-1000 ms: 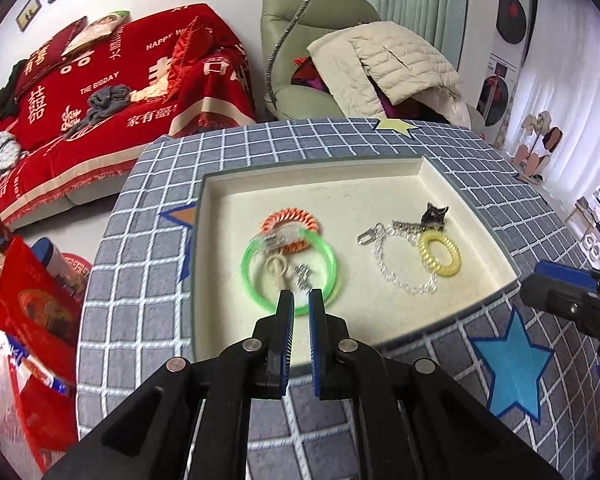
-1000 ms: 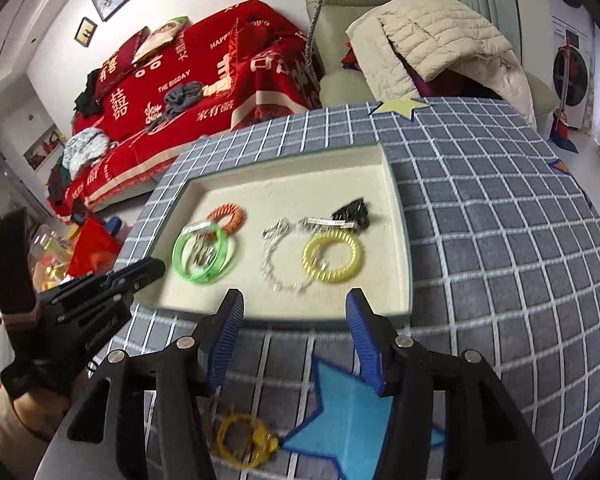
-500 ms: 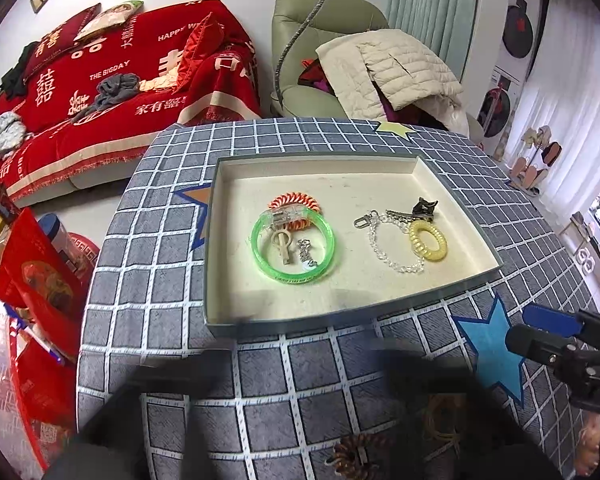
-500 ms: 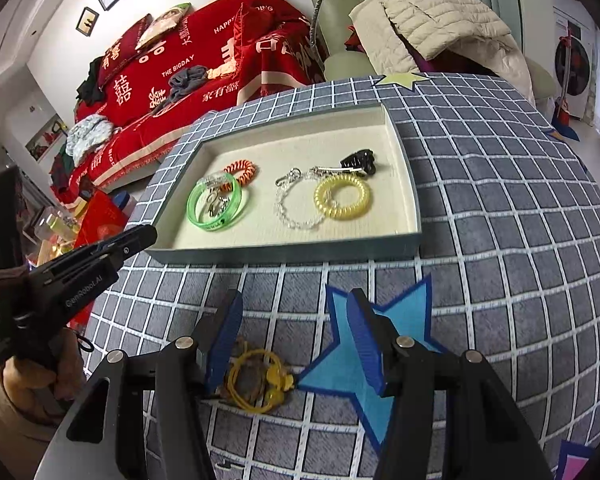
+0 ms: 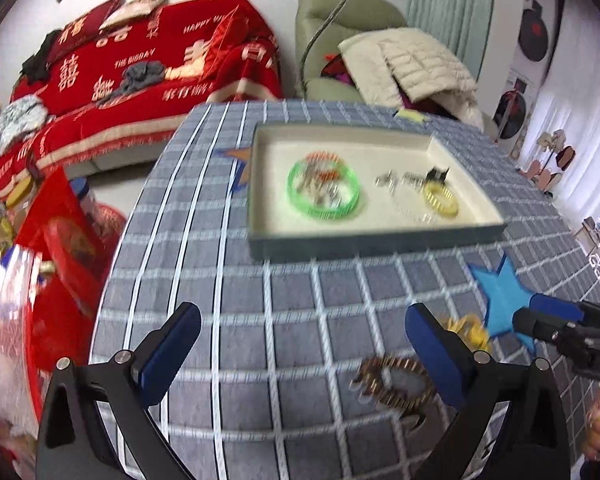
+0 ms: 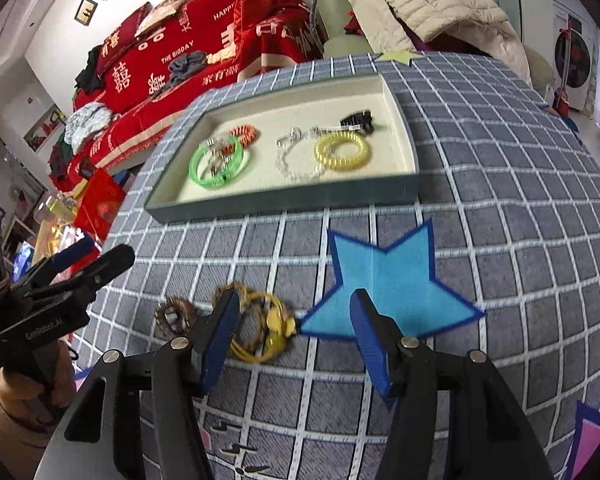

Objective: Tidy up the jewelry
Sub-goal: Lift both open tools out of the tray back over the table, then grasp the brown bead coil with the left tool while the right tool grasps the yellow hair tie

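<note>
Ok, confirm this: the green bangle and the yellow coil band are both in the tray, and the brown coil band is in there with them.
Not quite. The green bangle and yellow coil band are in the tray, but the brown coil band lies outside it on the checked tablecloth, as the right wrist view shows.

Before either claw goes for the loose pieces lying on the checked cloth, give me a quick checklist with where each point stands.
1. Left claw open and empty: ok.
2. Right claw open, nothing clamped: ok.
3. Yellow wire ring with small charms lies free on the grey checked cloth, partly between the right claw's fingers: ok.
4. Brown spiral hair tie lies free beside the left claw's right finger: ok.
5. Shallow grey tray with cream lining has bare floor for more pieces: ok.
6. Whether the wire ring is tangled with the second brown coil under it: cannot tell.
</note>
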{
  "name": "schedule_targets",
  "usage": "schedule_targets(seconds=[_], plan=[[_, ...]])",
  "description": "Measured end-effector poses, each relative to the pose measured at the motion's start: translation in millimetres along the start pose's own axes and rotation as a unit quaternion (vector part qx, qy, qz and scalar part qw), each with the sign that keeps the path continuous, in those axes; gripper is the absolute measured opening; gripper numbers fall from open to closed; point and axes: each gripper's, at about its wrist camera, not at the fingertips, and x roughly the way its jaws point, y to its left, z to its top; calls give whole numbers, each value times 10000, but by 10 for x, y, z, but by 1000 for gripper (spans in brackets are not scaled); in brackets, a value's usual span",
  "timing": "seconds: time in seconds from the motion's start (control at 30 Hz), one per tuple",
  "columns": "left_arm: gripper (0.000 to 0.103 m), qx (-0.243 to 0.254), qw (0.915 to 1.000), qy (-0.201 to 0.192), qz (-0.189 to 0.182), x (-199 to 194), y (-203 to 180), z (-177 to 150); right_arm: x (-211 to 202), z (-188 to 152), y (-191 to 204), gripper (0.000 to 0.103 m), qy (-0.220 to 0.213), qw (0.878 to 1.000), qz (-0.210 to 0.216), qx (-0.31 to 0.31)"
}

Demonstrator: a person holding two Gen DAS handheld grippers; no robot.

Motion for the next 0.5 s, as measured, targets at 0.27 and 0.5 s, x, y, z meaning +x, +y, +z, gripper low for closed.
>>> schedule_targets(seconds=[0.27, 0.5], plan=[[103, -190, 9987, 420, -211, 36, -40, -361, 127, -185, -3, 62, 206, 9996, -176, -77], [103, -124, 9984, 546, -54, 58, -123, -419, 187, -201, 116, 61, 214, 9985, -303, -411]])
